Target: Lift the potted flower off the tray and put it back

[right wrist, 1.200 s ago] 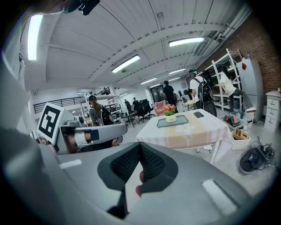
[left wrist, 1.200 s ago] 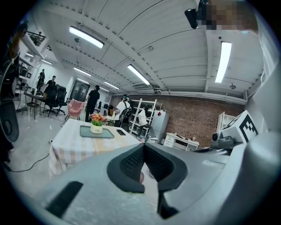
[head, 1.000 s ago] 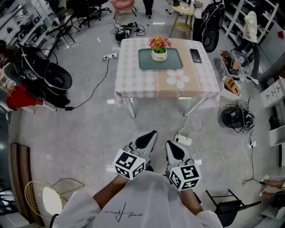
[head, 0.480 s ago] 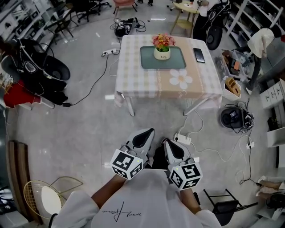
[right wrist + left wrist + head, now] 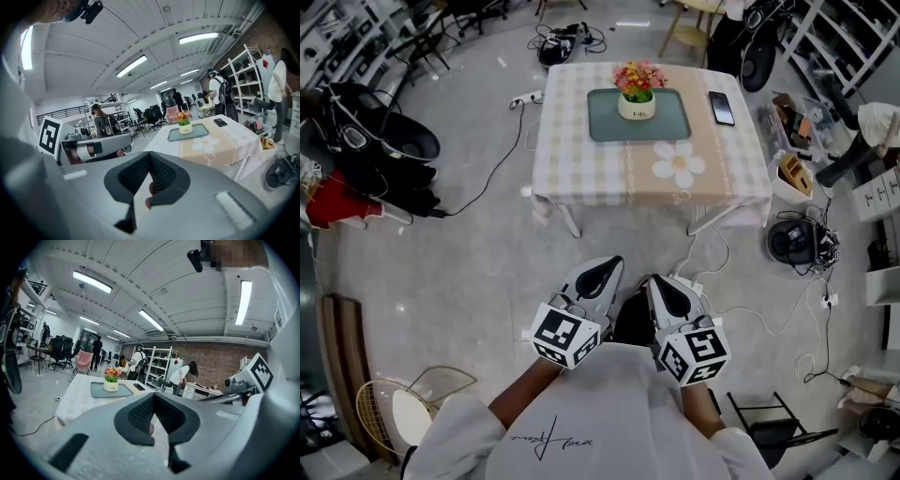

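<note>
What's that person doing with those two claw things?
A person holds a gripper in each hand: the left gripper and the right gripper. Both are shut with nothing in them. They are out over the floor, short of the table. The flower sits in its pot on the tray, untouched, with a phone beside the tray.

The potted flower (image 5: 637,94) is showing pink, red and yellow blooms over a white pot on the grey-green tray (image 5: 605,124); the table (image 5: 572,150) is wearing pale checks, a beige band and a white daisy. The phone (image 5: 721,107) is showing black, the floor (image 5: 487,281) pale grey.
</note>
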